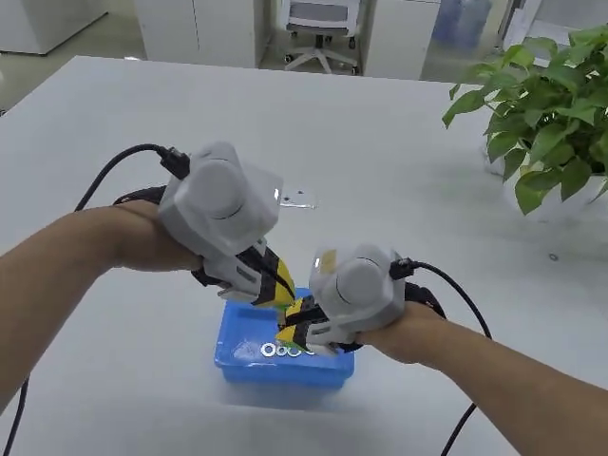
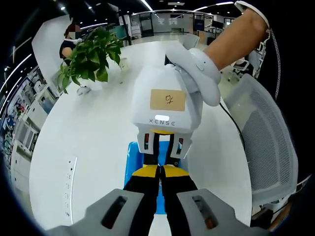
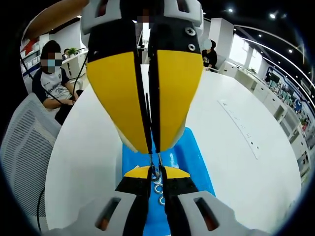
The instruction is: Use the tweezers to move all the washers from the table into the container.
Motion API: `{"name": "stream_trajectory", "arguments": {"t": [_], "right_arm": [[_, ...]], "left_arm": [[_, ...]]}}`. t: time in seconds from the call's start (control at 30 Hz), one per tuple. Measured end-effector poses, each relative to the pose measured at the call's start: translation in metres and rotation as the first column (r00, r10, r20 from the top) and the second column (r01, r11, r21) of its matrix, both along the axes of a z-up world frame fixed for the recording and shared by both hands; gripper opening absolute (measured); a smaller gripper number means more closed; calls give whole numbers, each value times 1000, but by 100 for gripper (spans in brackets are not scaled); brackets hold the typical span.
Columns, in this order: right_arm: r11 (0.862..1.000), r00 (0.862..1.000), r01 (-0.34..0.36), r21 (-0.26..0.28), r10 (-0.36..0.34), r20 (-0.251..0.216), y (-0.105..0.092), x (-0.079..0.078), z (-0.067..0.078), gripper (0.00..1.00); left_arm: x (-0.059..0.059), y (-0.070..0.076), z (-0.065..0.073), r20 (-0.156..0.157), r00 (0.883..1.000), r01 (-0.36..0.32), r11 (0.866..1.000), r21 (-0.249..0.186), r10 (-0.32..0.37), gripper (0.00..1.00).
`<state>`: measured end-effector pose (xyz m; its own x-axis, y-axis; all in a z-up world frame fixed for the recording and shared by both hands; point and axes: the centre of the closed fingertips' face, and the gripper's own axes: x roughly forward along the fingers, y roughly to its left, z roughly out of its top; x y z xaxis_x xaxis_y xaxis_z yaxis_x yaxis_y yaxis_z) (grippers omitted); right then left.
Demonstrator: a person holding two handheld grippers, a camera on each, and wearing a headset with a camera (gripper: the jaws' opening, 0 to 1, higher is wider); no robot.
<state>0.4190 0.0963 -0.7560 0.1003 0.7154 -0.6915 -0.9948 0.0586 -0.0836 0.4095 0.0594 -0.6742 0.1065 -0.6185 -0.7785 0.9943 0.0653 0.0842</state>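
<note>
A blue container [image 1: 237,334] stands near the table's front edge with several washers [image 1: 281,351] lying in it. Both grippers meet tip to tip over it. My left gripper [image 1: 282,294] comes in from the left, its yellow-tipped jaws shut on thin metal tweezers [image 3: 154,162]. The tweezers' tips hang down over the container [image 3: 197,162] and pinch a washer [image 3: 155,173]. My right gripper [image 3: 156,172] closes around those tips from the other side. Two more washers [image 3: 160,194] lie just below. In the left gripper view my left gripper [image 2: 160,169] faces the right gripper's white body [image 2: 165,105].
A potted plant [image 1: 546,104] stands at the table's right edge. A small clear item [image 1: 296,199] lies mid-table, and a white strip [image 3: 241,128] lies on the table. A mesh chair [image 2: 266,137] and seated people [image 3: 49,73] are beside the table. An office chair [image 1: 321,28] stands beyond the far edge.
</note>
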Motion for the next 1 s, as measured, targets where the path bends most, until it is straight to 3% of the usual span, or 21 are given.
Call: {"name": "stream_trajectory", "arguments": {"t": [0.57, 1.0], "right_arm": [[1000, 999, 23, -12, -23, -38, -2, 13, -23, 10], [999, 999, 18, -32, -19, -44, -6, 17, -35, 11]], "left_arm": [[15, -1, -22, -17, 1000, -25, 1000, -8, 25, 5], [18, -2, -33, -29, 999, -26, 1000, -6, 26, 5]]}}
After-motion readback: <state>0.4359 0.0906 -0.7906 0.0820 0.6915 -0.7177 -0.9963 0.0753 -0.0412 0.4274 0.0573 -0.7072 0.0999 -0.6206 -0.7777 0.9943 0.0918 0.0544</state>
